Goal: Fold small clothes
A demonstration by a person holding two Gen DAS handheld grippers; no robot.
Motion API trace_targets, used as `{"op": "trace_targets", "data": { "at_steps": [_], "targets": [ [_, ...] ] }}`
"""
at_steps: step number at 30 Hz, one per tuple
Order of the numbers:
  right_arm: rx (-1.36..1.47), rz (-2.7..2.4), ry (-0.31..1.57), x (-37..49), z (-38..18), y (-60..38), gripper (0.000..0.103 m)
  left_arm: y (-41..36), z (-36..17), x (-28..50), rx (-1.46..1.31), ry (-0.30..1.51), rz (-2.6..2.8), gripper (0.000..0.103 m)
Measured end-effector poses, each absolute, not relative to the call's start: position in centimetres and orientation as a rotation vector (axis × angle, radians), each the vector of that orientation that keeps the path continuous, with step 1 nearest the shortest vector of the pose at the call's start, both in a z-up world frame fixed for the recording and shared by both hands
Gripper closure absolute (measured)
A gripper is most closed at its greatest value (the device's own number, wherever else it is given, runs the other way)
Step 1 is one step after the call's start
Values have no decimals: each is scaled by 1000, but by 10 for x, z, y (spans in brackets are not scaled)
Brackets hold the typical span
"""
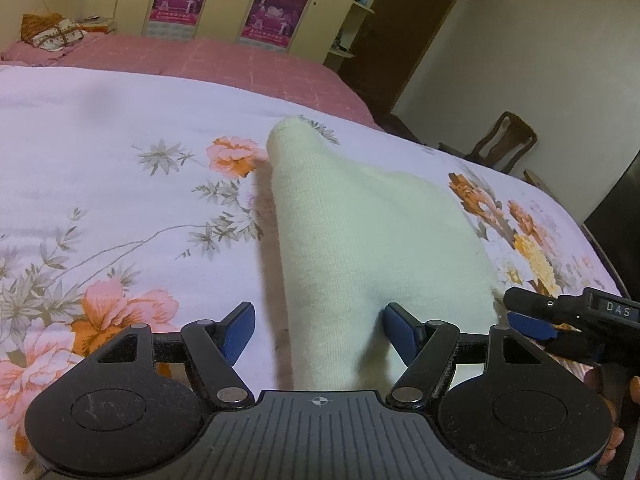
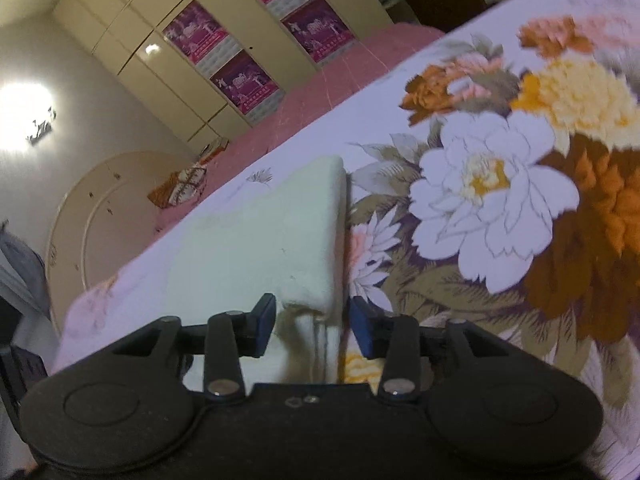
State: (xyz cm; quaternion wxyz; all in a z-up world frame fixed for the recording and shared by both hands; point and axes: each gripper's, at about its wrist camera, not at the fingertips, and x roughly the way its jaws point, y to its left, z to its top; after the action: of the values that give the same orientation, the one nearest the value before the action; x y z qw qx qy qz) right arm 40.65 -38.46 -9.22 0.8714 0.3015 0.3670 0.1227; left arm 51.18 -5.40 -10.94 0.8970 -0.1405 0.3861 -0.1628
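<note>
A pale cream knitted garment [image 1: 360, 240] lies folded on the floral bedsheet [image 1: 120, 184], narrowing toward its far end. My left gripper [image 1: 318, 330] is open, its blue pads on either side of the garment's near edge. My right gripper [image 2: 314, 326] is open too, its jaws straddling the garment's [image 2: 264, 240] near right corner. The right gripper also shows at the right edge of the left wrist view [image 1: 560, 316], next to the garment's right side.
The flowered sheet [image 2: 500, 200] covers the bed; a pink blanket [image 1: 220, 60] lies behind it with a bundle of patterned cloth [image 1: 52, 32]. Wardrobes with magenta posters [image 1: 276, 12] stand behind. A wooden chair [image 1: 504, 140] is at the right.
</note>
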Motion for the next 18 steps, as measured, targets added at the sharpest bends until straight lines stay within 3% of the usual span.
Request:
{"op": "trace_targets", "data": {
  "at_steps": [4, 18],
  "targets": [
    [691, 259, 788, 411, -100, -393, 48, -49, -112, 516, -355, 816, -372, 32],
    [788, 361, 843, 431, -116, -399, 48, -22, -139, 534, -710, 882, -458, 33]
  ]
}}
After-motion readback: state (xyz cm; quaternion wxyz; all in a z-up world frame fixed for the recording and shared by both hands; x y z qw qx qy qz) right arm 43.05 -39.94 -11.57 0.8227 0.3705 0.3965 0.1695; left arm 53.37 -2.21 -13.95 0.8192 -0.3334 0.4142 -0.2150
